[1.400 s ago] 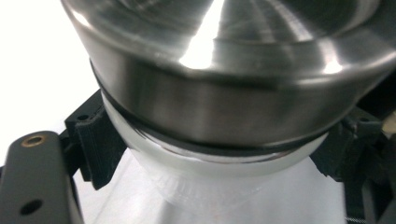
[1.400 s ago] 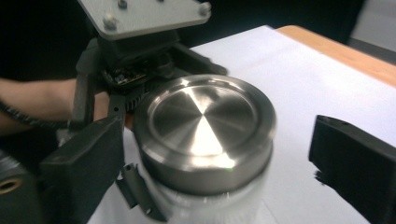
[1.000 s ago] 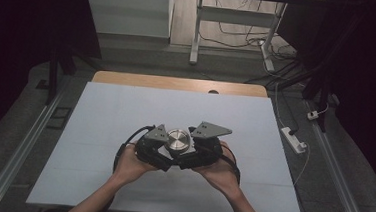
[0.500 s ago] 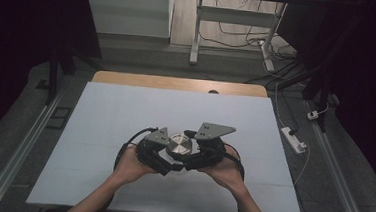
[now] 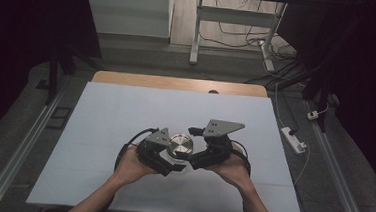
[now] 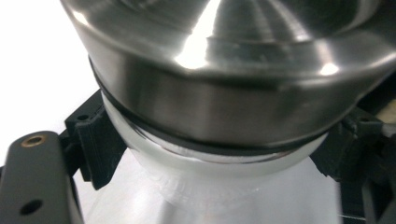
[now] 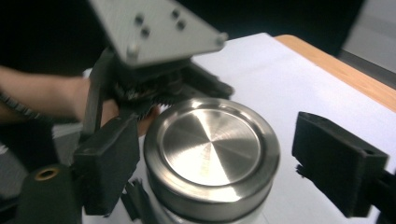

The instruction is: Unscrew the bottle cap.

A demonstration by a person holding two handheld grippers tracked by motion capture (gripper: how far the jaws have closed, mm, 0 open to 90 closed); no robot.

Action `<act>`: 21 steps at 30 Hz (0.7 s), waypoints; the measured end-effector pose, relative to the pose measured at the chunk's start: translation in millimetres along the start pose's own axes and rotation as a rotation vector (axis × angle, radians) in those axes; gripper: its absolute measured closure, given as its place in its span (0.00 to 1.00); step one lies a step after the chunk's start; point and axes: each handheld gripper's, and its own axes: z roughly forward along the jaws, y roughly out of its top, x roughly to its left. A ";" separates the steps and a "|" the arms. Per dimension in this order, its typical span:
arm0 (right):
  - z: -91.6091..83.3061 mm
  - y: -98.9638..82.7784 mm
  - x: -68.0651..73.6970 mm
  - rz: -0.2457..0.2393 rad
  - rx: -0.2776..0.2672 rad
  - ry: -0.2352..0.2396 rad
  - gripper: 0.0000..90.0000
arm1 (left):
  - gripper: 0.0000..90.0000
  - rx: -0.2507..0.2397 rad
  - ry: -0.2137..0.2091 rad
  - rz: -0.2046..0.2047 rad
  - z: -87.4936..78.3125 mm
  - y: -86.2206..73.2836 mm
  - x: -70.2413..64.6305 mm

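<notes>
left gripper [image 5: 168, 161] clenched around jar [image 7: 210, 156]; right gripper [image 7: 219, 158] wide, straddling lid [image 5: 181, 144]

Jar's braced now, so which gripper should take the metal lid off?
Right, probably. The right gripper is open with its jaws either side of the metal lid, one jaw still clear. The left gripper already clamps the glass jar under the lid, steadying it.

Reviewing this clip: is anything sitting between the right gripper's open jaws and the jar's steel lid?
Nothing visible does. The right gripper has its jaws spread either side of the steel lid, gaps clear. The left gripper already clamps the glass jar just under the lid.
</notes>
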 end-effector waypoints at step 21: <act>14.5 2.3 18.4 -0.009 0.044 -0.128 0.22 | 0.18 -0.015 -0.032 -0.004 -2.2 0.1 1.7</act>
